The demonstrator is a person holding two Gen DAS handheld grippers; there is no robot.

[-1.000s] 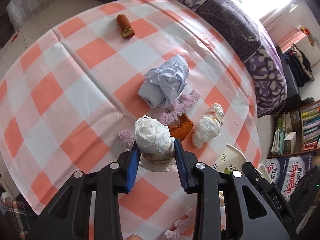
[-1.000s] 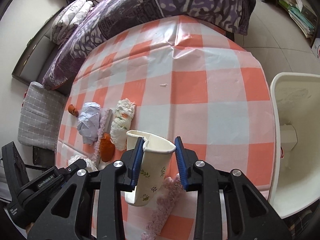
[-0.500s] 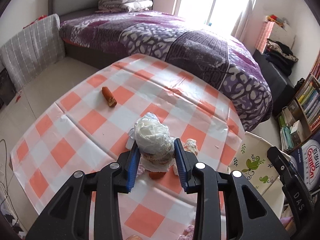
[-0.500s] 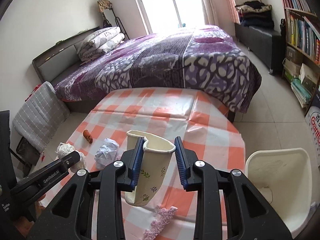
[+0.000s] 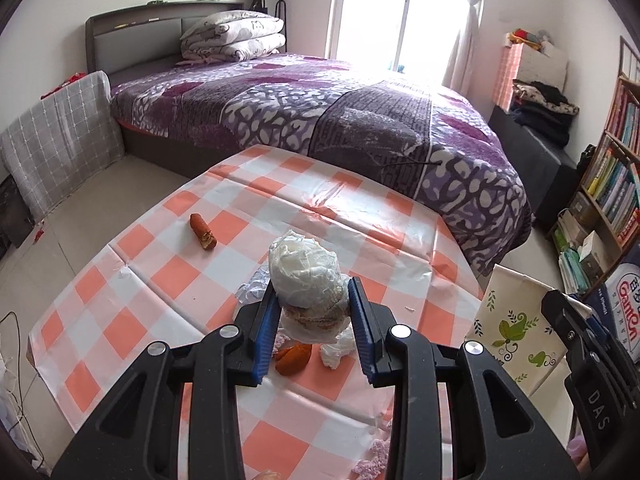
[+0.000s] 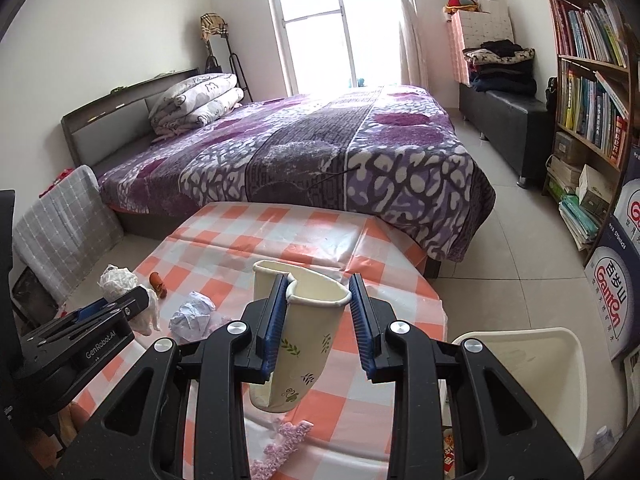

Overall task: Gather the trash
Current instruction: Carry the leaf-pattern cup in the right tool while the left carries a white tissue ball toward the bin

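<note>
My left gripper (image 5: pixel 313 320) is shut on a white crumpled tissue wad (image 5: pixel 306 276) and holds it above the checked table (image 5: pixel 140 280). My right gripper (image 6: pixel 316 316) is shut on a squashed paper cup (image 6: pixel 298 332) with leaf prints, held above the table's right side; the cup also shows in the left wrist view (image 5: pixel 516 320). On the table lie a sausage piece (image 5: pixel 203 231), a blue-white paper ball (image 6: pixel 192 316), an orange scrap (image 5: pixel 294 357), a small white tissue (image 5: pixel 338 350) and a pink fuzzy strip (image 6: pixel 280 448). A white bin (image 6: pixel 532 376) stands right of the table.
A bed with a purple blanket (image 5: pixel 340 120) stands just behind the table. A bookshelf (image 6: pixel 592 80) and boxes (image 6: pixel 616 280) line the right wall. A grey checked cushion (image 5: pixel 56 136) leans at the left. Tiled floor (image 6: pixel 520 240) lies between bed and shelf.
Both grippers have risen and tilted up from the table, each keeping its load. The view now takes in the bed and room instead of the tabletop from above.
</note>
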